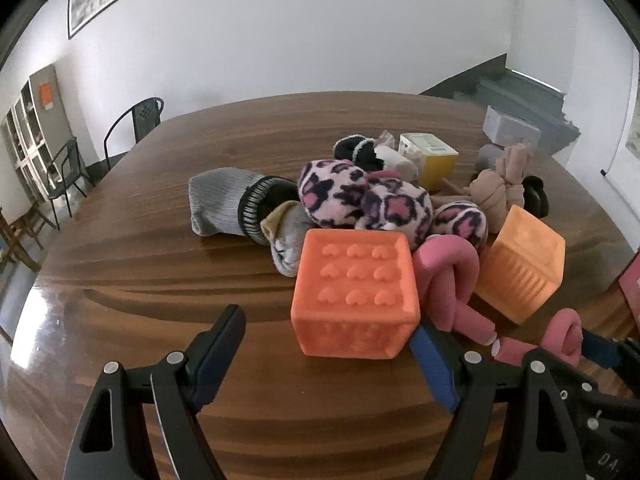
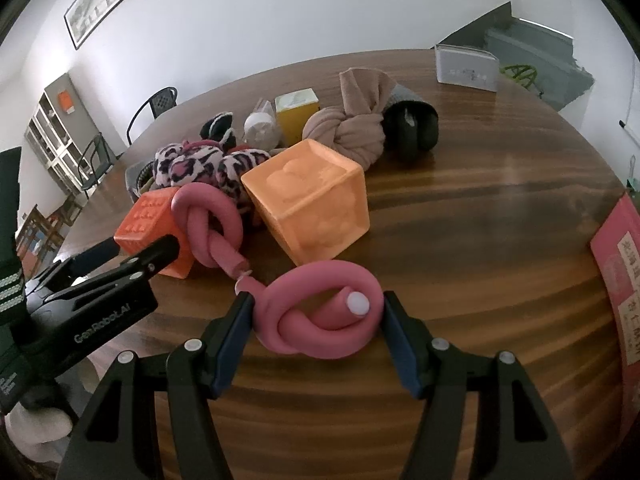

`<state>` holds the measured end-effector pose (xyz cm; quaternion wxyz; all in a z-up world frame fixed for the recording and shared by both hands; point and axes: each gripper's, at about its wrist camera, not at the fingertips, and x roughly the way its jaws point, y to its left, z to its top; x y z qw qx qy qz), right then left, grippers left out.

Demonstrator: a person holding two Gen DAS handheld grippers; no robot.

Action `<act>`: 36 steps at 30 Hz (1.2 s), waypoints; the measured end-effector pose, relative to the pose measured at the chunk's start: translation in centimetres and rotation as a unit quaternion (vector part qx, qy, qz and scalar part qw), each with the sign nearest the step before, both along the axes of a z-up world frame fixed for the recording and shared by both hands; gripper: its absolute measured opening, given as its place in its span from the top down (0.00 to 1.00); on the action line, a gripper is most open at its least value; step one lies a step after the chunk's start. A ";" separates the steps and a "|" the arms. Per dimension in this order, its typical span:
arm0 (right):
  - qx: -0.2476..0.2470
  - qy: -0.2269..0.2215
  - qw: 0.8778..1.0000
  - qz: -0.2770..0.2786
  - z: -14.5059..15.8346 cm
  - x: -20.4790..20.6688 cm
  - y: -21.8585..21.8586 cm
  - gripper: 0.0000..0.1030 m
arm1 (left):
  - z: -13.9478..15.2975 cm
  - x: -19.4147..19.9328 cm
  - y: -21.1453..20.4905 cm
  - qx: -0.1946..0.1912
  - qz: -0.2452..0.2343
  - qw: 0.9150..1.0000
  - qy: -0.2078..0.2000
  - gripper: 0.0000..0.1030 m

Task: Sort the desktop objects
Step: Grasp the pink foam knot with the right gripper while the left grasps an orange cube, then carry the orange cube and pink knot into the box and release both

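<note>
Brown wooden table (image 2: 480,220) carries one mixed heap – the right tongs (image 2: 318,316) stand apart, bracketing a knotted pink foam roller (image 2: 316,312), seemingly to pick it, while the left tongs (image 1: 328,344) gape beside a studded orange rubber cube (image 1: 354,296).

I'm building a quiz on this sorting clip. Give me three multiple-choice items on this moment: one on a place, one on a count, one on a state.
1. Where does the knotted pink foam roller nearest the right tongs lie?
A. between their fingers
B. on the yellow box
C. under the grey sock

2. How many orange cubes are on the table?
A. one
B. two
C. four

3. How do the left tongs stand?
A. open, around the darker orange cube
B. shut on a sock
C. shut on nothing

Key: 1 A, a finger on each side; 2 B, the darker cube and a paler one; 3 A, fingers spread, cube between.
</note>
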<state>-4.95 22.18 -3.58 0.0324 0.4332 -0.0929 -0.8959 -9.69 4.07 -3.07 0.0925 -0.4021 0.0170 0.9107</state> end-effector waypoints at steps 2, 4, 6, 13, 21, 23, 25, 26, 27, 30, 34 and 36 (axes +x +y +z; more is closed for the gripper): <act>0.001 -0.002 1.000 0.000 -0.1 -0.1 0.0 0.34 | -0.1 0.1 -0.3 0.002 -0.002 1.000 0.000 0.19; 0.003 -0.002 1.000 -0.001 -0.2 -0.1 -0.1 0.34 | -0.1 0.1 -0.5 0.003 -0.005 1.000 0.000 0.19; 0.003 -0.001 1.000 -0.001 -0.2 -0.1 0.0 0.34 | -0.3 -0.2 -0.7 0.014 -0.006 1.000 -0.006 0.19; 0.006 0.000 1.000 0.001 -0.2 0.0 -0.2 0.34 | -1.1 -0.9 -1.0 0.030 -0.007 0.999 -0.035 0.46; 0.008 0.005 1.000 0.001 0.0 0.2 -0.3 0.34 | 0.0 0.5 -1.1 0.001 0.009 1.000 -0.022 0.46; 0.008 0.008 1.000 0.002 0.1 0.2 -0.4 0.34 | 0.6 0.9 -1.4 0.006 0.014 1.000 -0.013 0.46; 0.008 0.009 1.000 0.003 0.2 0.2 -0.4 0.34 | 1.0 1.3 -1.7 0.009 0.017 1.000 -0.005 0.46; 0.008 0.010 1.000 0.003 0.2 0.3 -0.4 0.34 | 1.2 1.5 -1.8 0.010 0.018 1.000 -0.002 0.46; 0.008 0.011 1.000 0.003 0.2 0.3 -0.4 0.34 | 1.4 1.7 -1.9 0.012 0.019 1.000 0.002 0.46; 0.009 0.013 1.000 0.004 0.2 0.3 -0.4 0.34 | 2.1 2.4 -2.3 0.017 0.022 1.000 0.013 0.46; 0.011 0.019 1.000 0.004 0.4 0.4 -0.5 0.34 | 2.6 2.9 -2.6 0.025 0.024 0.999 0.025 0.46; 0.012 0.027 1.000 0.004 0.6 0.6 -0.5 0.35 | 2.7 3.0 -2.7 0.028 0.025 0.999 0.026 0.46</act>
